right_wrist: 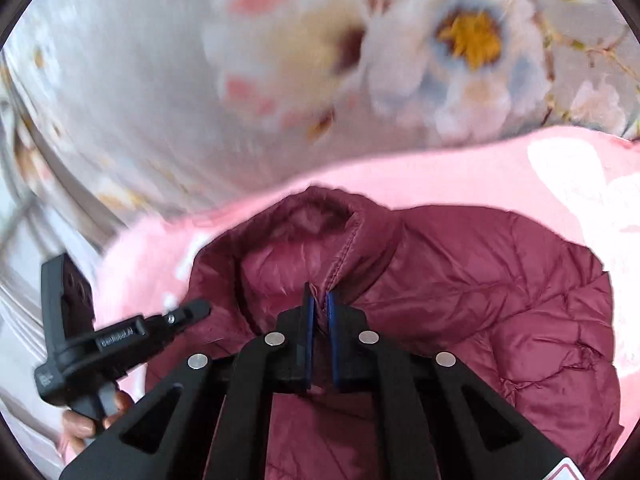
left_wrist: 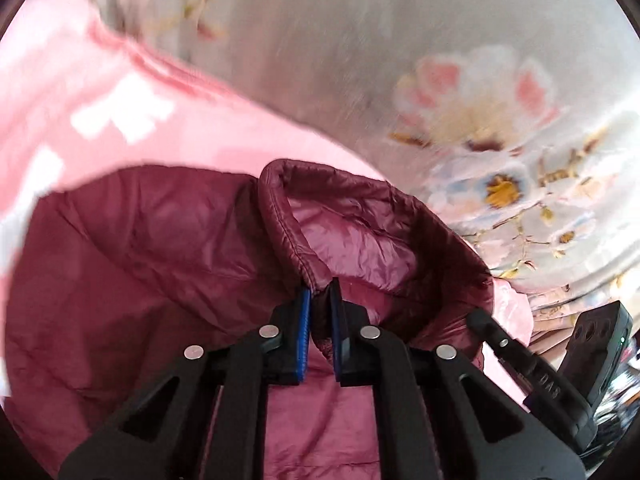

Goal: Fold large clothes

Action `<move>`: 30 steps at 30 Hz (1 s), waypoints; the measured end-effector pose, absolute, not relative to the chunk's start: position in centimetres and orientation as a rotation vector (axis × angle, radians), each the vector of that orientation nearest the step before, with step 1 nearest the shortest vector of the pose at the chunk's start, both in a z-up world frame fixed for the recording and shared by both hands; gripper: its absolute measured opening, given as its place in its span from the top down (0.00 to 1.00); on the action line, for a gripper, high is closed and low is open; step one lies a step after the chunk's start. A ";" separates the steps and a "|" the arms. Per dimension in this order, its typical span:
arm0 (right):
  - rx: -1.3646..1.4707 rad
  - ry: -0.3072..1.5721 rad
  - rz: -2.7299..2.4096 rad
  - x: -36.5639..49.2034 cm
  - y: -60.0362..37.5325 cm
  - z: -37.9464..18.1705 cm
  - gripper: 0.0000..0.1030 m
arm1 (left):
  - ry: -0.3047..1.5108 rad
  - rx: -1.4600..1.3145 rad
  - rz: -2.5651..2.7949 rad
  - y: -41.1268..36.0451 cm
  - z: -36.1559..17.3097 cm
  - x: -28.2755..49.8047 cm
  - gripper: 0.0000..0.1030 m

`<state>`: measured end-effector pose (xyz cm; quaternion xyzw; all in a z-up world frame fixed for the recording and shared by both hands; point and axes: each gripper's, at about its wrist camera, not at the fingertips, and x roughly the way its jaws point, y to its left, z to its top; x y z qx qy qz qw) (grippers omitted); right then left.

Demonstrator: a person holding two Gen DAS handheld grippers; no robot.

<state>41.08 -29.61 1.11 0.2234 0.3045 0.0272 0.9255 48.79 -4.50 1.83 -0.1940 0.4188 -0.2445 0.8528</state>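
Note:
A maroon puffer jacket (left_wrist: 140,260) lies spread on a pink cloth. In the left wrist view my left gripper (left_wrist: 320,296) is shut on the edge of the jacket's collar (left_wrist: 360,208), its blue pads pinching the seam. My right gripper (left_wrist: 478,318) reaches in from the lower right and meets the collar's other side. Over in the right wrist view the right gripper (right_wrist: 319,300) is shut on the collar seam of the jacket (right_wrist: 480,280). The left gripper (right_wrist: 202,307) comes in from the left, its tip at the jacket's edge.
The pink cloth (left_wrist: 100,100) with white shapes lies under the jacket on a grey floral bedsheet (left_wrist: 480,100). The right wrist view shows the same pink cloth (right_wrist: 460,176) and sheet (right_wrist: 280,60). A hand (right_wrist: 80,420) holds the left gripper's handle.

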 end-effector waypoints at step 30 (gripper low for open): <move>0.364 0.804 -0.112 40.4 -28.0 -7.3 0.91 | 0.877 -0.131 -0.377 -7.4 -5.5 47.2 0.90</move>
